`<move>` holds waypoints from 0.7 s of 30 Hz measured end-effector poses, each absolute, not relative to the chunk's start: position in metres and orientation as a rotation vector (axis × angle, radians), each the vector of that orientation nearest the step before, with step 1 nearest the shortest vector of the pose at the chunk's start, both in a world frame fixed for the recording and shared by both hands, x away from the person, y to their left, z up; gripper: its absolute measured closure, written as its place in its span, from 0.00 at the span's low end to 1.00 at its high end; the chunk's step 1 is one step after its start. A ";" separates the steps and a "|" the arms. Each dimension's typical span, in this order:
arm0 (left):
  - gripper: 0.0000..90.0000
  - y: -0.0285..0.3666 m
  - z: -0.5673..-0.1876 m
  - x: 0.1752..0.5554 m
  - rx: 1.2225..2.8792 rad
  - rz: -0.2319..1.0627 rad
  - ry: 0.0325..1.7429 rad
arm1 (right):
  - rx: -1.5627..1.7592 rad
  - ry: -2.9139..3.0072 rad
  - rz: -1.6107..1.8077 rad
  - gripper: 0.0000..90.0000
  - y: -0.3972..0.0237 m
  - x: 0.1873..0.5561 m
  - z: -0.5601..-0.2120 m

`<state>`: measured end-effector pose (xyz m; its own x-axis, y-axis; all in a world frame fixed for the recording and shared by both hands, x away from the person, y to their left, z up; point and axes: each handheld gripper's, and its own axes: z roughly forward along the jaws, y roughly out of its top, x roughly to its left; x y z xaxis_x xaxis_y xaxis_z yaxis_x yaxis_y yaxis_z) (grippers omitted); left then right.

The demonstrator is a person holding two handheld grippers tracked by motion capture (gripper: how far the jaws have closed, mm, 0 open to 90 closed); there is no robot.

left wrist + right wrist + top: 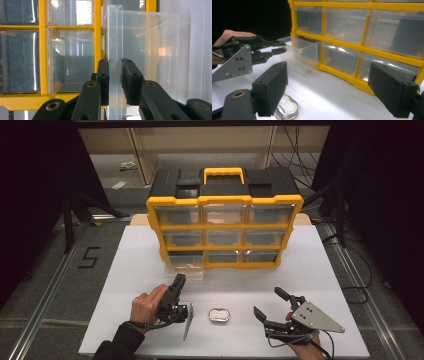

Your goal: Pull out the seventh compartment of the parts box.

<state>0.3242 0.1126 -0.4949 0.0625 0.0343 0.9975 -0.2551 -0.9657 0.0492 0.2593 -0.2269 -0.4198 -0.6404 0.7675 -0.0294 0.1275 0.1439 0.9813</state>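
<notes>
A yellow and black drawer organizer stands at the back of the white table. Its bottom-left clear drawer is pulled partway out. My left gripper is shut on that drawer's front wall. In the left gripper view, both black pads press the clear wall from either side. The right gripper view shows the same grip on the drawer. My right gripper rests near the table's front right, jaws wide open with nothing between them. A small oval metal tin lies between the hands.
The organizer's other clear drawers sit closed in the yellow frame. The tin lies just beside my right gripper's left jaw. Black stand legs and a floor rail run to the table's left, cables to its right.
</notes>
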 end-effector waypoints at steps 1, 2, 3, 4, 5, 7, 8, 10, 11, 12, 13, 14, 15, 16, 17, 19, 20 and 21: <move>0.85 0.113 -0.495 0.324 2.123 2.001 -0.220 | 0.853 1.885 1.533 0.19 -0.227 0.259 -0.420; 0.84 0.113 -0.496 0.325 2.132 1.989 -0.207 | 0.852 1.884 1.534 0.19 -0.227 0.259 -0.420; 0.80 0.113 -0.496 0.325 2.135 1.990 -0.202 | 0.854 1.885 1.534 0.19 -0.227 0.259 -0.420; 0.78 0.113 -0.497 0.325 2.138 1.992 -0.201 | 0.854 1.886 1.533 0.19 -0.227 0.259 -0.420; 0.76 0.113 -0.497 0.325 2.141 1.995 -0.198 | 0.855 1.886 1.533 0.19 -0.227 0.259 -0.420; 0.73 0.113 -0.497 0.325 2.131 2.002 -0.190 | 0.851 1.881 1.539 0.19 -0.226 0.259 -0.420; 0.70 0.113 -0.497 0.325 2.128 2.006 -0.185 | 0.851 1.880 1.539 0.19 -0.226 0.259 -0.420; 0.65 0.113 -0.496 0.324 2.127 2.006 -0.188 | 0.853 1.882 1.535 0.19 -0.227 0.259 -0.420; 0.65 0.112 -0.496 0.323 2.124 2.008 -0.190 | 0.854 1.885 1.531 0.19 -0.227 0.259 -0.420; 0.64 0.112 -0.496 0.323 2.124 2.008 -0.190 | 0.853 1.886 1.532 0.19 -0.227 0.259 -0.420; 0.64 0.112 -0.495 0.322 2.125 2.005 -0.186 | 0.853 1.886 1.532 0.19 -0.227 0.259 -0.420; 0.63 0.112 -0.495 0.322 2.122 2.001 -0.182 | 0.854 1.885 1.532 0.19 -0.227 0.259 -0.420; 0.62 0.112 -0.495 0.321 2.124 1.980 -0.159 | 0.850 1.881 1.537 0.19 -0.227 0.259 -0.420; 0.61 0.112 -0.493 0.321 2.125 1.978 -0.152 | 0.851 1.884 1.533 0.19 -0.227 0.259 -0.420; 0.60 0.112 -0.493 0.320 2.124 1.981 -0.153 | 0.852 1.883 1.533 0.19 -0.227 0.259 -0.420; 0.57 0.112 -0.491 0.319 2.125 1.954 -0.131 | 0.854 1.884 1.533 0.19 -0.227 0.259 -0.420; 0.56 0.112 -0.490 0.318 2.118 1.943 -0.119 | 0.852 1.880 1.539 0.19 -0.227 0.260 -0.420; 0.54 0.112 -0.489 0.318 2.107 1.923 -0.109 | 0.852 1.881 1.539 0.19 -0.226 0.260 -0.420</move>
